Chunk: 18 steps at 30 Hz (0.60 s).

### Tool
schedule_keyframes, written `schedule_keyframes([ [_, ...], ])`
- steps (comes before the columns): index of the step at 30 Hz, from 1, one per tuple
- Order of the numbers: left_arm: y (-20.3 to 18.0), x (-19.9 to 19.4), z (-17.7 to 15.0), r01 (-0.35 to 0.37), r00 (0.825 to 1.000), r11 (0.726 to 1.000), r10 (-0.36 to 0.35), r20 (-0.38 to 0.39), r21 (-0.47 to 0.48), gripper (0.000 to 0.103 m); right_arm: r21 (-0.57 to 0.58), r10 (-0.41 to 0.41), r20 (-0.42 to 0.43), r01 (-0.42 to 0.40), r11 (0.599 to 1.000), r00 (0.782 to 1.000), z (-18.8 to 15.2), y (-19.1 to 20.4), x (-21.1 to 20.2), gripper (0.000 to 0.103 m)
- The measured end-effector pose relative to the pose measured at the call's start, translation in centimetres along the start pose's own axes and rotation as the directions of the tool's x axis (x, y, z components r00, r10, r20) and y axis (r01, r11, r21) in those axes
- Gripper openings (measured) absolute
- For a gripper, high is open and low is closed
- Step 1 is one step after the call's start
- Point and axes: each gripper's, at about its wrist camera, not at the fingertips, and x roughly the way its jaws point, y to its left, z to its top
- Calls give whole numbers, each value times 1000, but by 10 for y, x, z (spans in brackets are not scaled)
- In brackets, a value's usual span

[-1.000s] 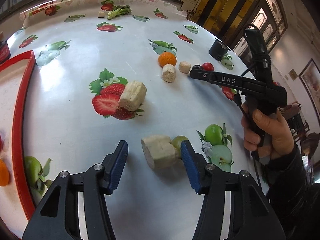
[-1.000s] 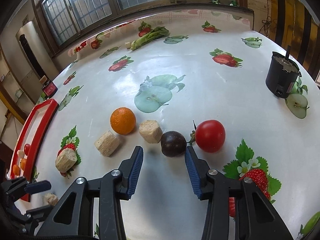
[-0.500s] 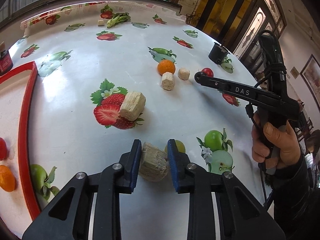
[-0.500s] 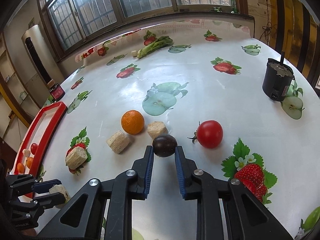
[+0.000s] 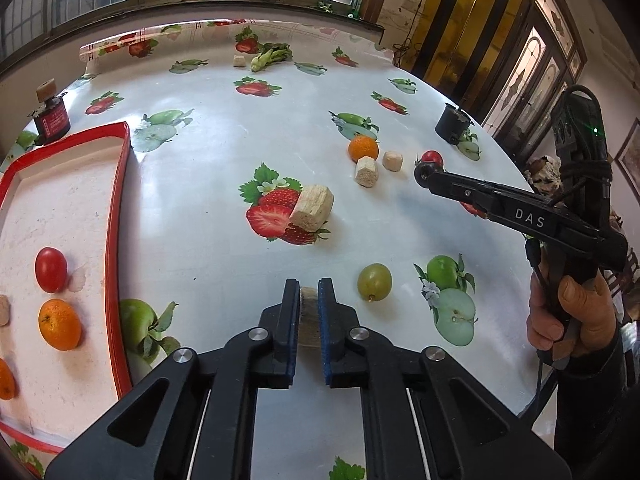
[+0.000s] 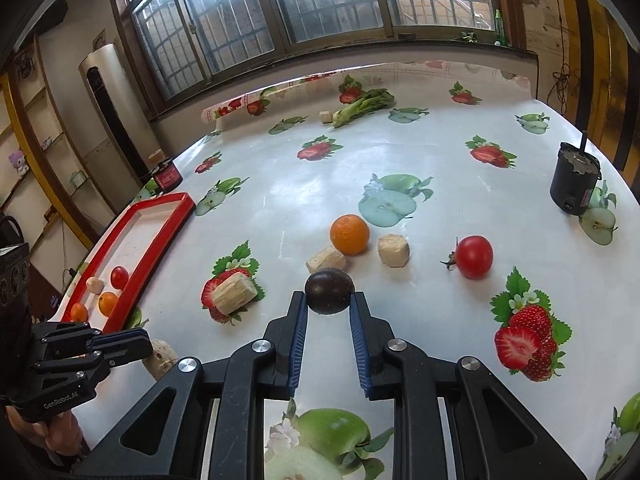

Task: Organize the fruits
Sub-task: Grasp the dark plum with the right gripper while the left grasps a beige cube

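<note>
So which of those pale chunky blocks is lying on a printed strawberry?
The big block in the middle of the table, overlapping the strawberry print. The two smaller blocks beside the orange lie on plain cloth.

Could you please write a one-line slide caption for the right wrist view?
Right gripper shut on a dark plum above the fruit-print table, with an orange and tomato beyond.
</note>
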Motion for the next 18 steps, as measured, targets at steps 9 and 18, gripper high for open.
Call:
schedule_keyframes([
  [9, -14, 21, -12, -52, 996, 996, 57, -66, 73, 61, 6, 11, -13, -11, 1000, 1000, -7, 1, 0, 23],
  [18, -16, 17, -13, -58, 997, 994, 63, -51, 88, 36, 8, 21, -13, -21, 1000, 1000, -6, 2, -1, 23],
])
